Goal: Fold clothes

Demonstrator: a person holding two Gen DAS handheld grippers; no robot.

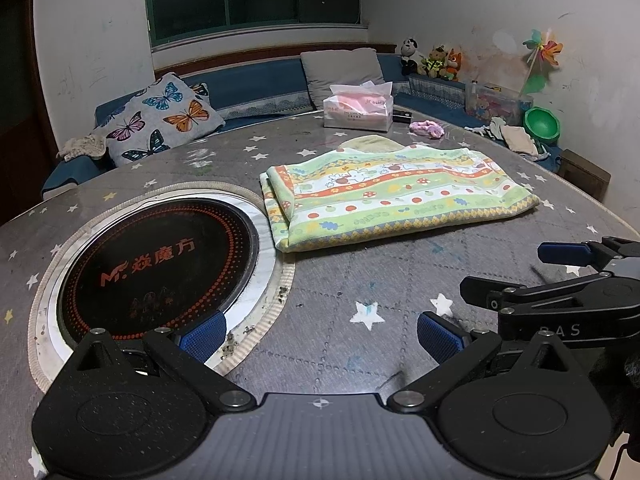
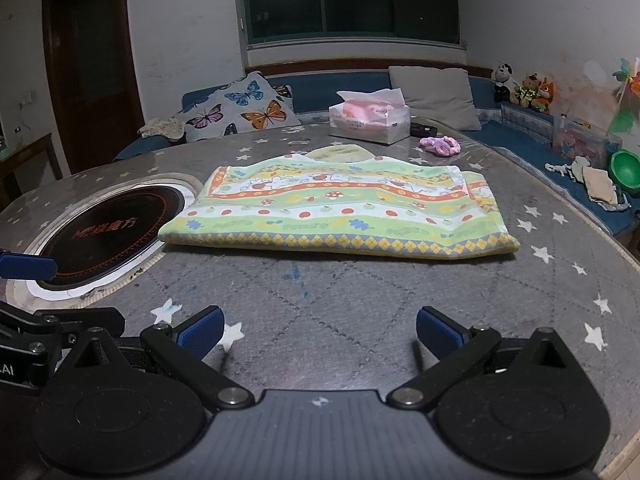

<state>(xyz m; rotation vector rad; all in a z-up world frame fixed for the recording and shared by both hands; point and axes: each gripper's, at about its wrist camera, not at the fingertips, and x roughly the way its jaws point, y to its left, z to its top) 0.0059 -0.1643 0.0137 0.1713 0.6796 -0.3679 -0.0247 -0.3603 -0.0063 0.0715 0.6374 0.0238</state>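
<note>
A round grey tabletop (image 2: 360, 320) printed with white stars carries one folded striped towel (image 2: 340, 212) — laid flat near the middle, beside one inset black cooktop (image 1: 156, 264) on which red writing, "M" followed by Chinese characters, can be read. One tissue pack (image 2: 370, 120) and one purple scrunchie (image 2: 440, 146) are seen beyond the towel. The left gripper (image 1: 320, 334) and right gripper (image 2: 318, 330) are held low over the near edge, jaws spread wide, nothing gripped.
</note>
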